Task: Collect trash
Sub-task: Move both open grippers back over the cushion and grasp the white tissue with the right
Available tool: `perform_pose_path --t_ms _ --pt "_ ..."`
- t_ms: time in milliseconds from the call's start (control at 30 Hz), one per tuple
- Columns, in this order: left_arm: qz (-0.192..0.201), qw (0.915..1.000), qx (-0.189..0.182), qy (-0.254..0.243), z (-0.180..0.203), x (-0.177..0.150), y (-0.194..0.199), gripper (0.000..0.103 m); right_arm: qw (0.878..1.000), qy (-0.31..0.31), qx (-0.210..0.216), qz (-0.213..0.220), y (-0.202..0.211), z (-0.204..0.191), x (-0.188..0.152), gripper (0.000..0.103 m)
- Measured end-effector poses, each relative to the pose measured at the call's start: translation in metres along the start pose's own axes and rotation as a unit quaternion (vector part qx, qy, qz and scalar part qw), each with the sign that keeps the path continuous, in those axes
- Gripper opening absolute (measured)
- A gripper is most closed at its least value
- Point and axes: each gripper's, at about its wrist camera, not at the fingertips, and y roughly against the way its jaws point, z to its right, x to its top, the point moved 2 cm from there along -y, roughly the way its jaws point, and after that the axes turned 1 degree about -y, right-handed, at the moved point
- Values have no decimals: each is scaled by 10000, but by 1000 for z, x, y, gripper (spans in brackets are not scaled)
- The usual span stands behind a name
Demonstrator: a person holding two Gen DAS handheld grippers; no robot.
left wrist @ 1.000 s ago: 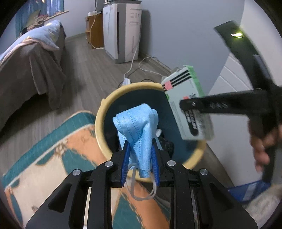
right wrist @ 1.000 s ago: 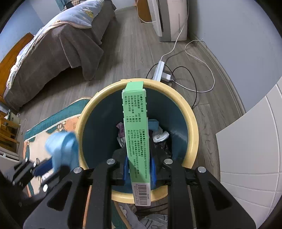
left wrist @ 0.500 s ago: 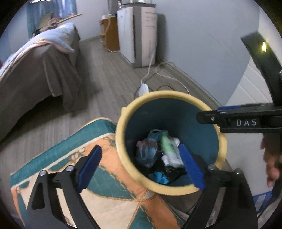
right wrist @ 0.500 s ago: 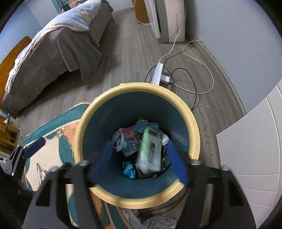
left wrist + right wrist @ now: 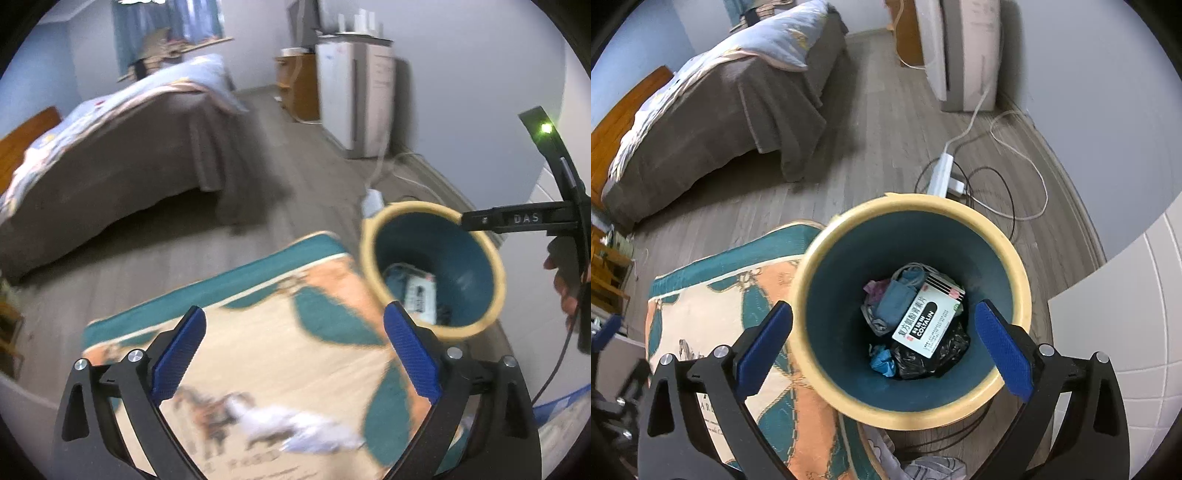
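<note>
Now both loads are gone: the box (image 5: 929, 319) and the blue mask (image 5: 894, 303) lie inside the bin (image 5: 1015, 254), and the left gripper (image 5: 293, 354) and right gripper (image 5: 882, 341) are wide open and empty, so this drop looks done. Beside the bin, on the rug (image 5: 258, 325), a white crumpled piece (image 5: 295, 430) seems next, and nothing blocks it.

Left gripper (image 5: 291, 350): black frame, blue ribbed pads, silver screws.
Right gripper (image 5: 884, 345): same black frame, blue pads; "DAS" lettering, green light.
</note>
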Motion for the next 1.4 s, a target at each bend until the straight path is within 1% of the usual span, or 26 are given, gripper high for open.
perform_pose_path --t_ms 167,267,367,500,600,733,833,933,1067,1233,1400 --pt "-3 9989 301 368 -42 -24 34 96 9994 318 4 156 12 -30 -5 97" --pt "-18 9972 366 646 -60 -42 50 96 9984 530 20 218 17 -52 -12 97" --pt "32 9944 453 958 -81 -60 64 96 9969 757 88 189 19 -76 -24 97" --pt "154 9913 516 1197 -103 -77 73 97 9943 1062 24 91 15 -110 -47 97" --pt "93 9900 669 1242 -116 -90 71 97 9922 1242 131 -4 9 -135 -66 97" --pt "-62 9896 633 1288 -130 -104 67 97 9892 1462 90 -96 -3 -159 -90 97" --pt "-130 9900 747 1187 -135 -109 66 97 9881 1523 74 -181 -14 -173 -103 97" --pt "-179 9898 767 1186 -140 -114 66 97 9862 1630 68 -298 -24 -189 -114 97" --pt "-185 9896 791 1186 -148 -120 65 97 9784 1988 48 -563 -40 -212 -130 97" --pt "-349 9894 802 1156 -158 -128 57 97 9676 2386 -95 -818 -63 -235 -147 97" --pt "-378 9897 786 1135 -161 -128 52 97 9639 2490 -76 -941 -77 -245 -153 97"
